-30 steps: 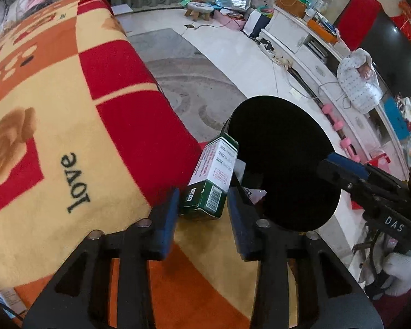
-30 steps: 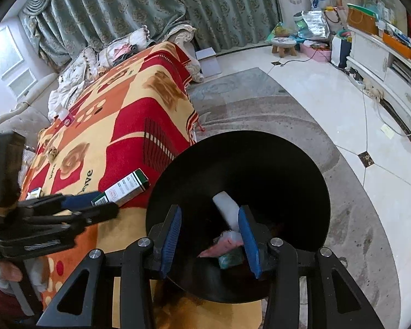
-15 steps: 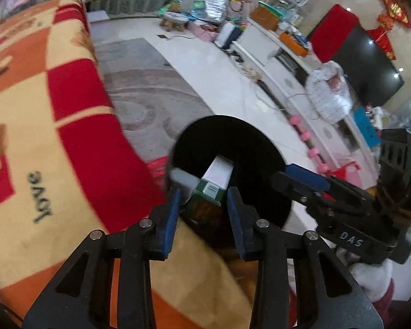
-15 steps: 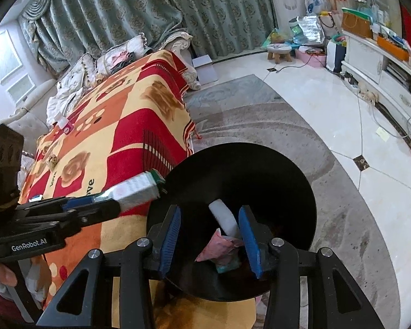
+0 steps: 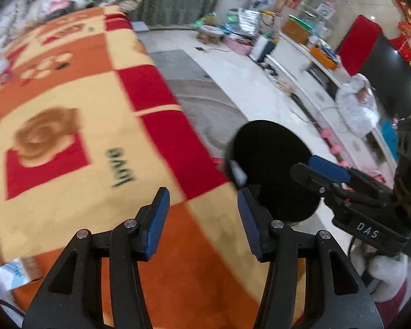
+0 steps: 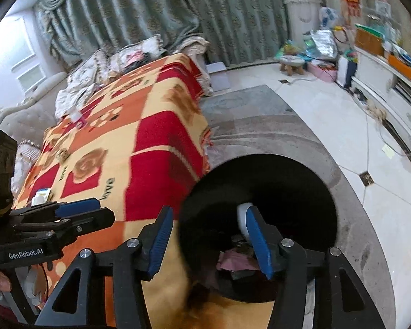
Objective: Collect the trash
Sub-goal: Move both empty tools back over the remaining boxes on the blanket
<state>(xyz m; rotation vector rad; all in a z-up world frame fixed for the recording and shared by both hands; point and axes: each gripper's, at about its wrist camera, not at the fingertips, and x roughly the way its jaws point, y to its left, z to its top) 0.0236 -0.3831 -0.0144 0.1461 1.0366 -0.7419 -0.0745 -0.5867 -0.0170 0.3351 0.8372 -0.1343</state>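
Since a moment ago your left gripper [image 5: 202, 219] has let go of the green box and swung back over the blanket [image 5: 68, 115]; its jaws now stand wide apart with nothing between them, and the box no longer shows in either view. Your blanket, checked in red, orange and yellow, covers the surface beside the rug [image 6: 260, 115] and the pale tiled floor [image 6: 328, 109]. Your black bin [image 6: 301, 181] stands at the blanket's edge, on the rug side. Your right gripper [image 6: 209, 235] hangs over the bin's near rim with its jaws apart too, one finger over the blanket and the other over the bin's mouth, gripping nothing. Down in the bin you can see a white piece [image 6: 243, 216] just behind the right finger, and a pink crumpled wrapper [image 6: 233, 260] below it. One small blue-and-white packet [image 6: 41, 194] lies on the blanket, just beyond your left gripper.
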